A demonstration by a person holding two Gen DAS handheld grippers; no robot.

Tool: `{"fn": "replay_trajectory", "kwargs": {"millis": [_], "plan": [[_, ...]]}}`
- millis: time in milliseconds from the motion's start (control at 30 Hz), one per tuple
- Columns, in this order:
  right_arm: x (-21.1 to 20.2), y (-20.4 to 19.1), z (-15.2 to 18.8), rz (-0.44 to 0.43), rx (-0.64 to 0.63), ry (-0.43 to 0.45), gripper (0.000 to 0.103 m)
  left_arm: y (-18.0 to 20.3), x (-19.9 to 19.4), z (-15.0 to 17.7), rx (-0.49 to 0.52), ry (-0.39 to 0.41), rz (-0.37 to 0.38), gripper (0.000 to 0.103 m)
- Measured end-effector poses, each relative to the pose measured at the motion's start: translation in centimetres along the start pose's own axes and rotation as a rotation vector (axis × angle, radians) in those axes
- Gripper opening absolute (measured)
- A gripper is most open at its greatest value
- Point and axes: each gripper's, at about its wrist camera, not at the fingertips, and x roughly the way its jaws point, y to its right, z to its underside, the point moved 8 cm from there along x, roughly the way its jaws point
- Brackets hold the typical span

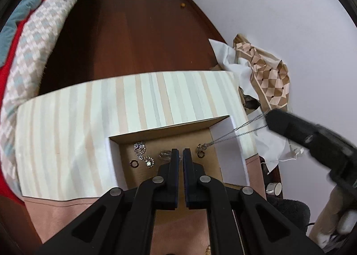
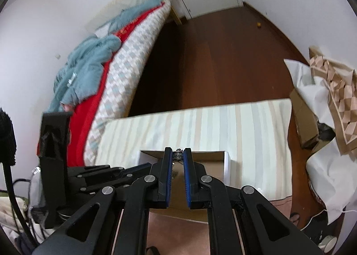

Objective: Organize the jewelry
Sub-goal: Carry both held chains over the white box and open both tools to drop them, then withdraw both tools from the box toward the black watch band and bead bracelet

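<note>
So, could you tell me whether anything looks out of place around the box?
Yes: a silver chain trails out of the open cardboard box over its right wall, pulled taut by the right gripper. Its pendant end is still inside, near the loose rings.

Both wrist cameras look steeply down, close over the open brown cardboard box [image 1: 169, 165] [image 2: 200, 165], sharing it.
</note>
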Motion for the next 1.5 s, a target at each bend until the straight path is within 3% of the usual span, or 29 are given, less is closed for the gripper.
{"fn": "replay_trajectory", "kwargs": {"millis": [67, 300, 367, 400, 500, 567, 633, 700, 767, 800, 933, 1067, 1500], "plan": [[1.6, 0.4, 0.3, 0.014, -0.008, -0.031, 0.010, 0.0, 0.9, -0.3, -0.012, -0.021, 0.010, 0.003], [3.8, 0.5, 1.7, 0.000, -0.002, -0.149, 0.011, -2.1, 0.7, -1.0, -0.076, -0.006, -0.074, 0.007], [4.2, 0.2, 2.8, -0.023, 0.001, -0.225, 0.012, -3.1, 0.2, -0.9, -0.091, 0.008, -0.104, 0.011], [4.3, 0.2, 3.2, -0.026, -0.002, -0.249, 0.013, -3.6, -0.1, -0.8, -0.099, 0.017, -0.114, 0.021], [3.9, 0.2, 3.9, -0.018, -0.001, -0.263, 0.034, -4.9, -1.3, -0.5, -0.117, 0.052, -0.151, 0.066], [3.4, 0.4, 4.1, 0.005, -0.002, -0.251, 0.055, -5.4, -2.4, -0.3, -0.122, 0.086, -0.175, 0.069], [2.7, 0.6, 4.1, 0.054, -0.024, -0.228, 0.062, -5.7, -3.1, -0.1, -0.117, 0.101, -0.218, 0.082], [2.1, 0.9, 4.0, 0.137, -0.051, -0.202, 0.073, -5.9, -4.1, 0.2, -0.112, 0.133, -0.254, 0.088], [1.6, 1.2, 4.3, 0.219, -0.076, -0.173, 0.092, -6.0, -4.9, 0.6, -0.106, 0.156, -0.288, 0.095], [1.3, 1.4, 4.4, 0.257, -0.085, -0.160, 0.093, -6.1, -5.1, 0.8, -0.102, 0.160, -0.304, 0.101], [0.3, 2.2, 5.4, 0.375, -0.079, -0.126, 0.103, -6.3, -6.2, 2.2, -0.099, 0.187, -0.357, 0.102], [-0.2, 2.4, 6.7, 0.433, -0.070, -0.110, 0.103, -6.2, -7.1, 3.5, -0.097, 0.204, -0.379, 0.102], [-3.1, -0.2, 7.2, 0.444, -0.060, -0.051, 0.103, -5.5, -10.8, 5.2, -0.095, 0.243, -0.417, 0.103]]}}
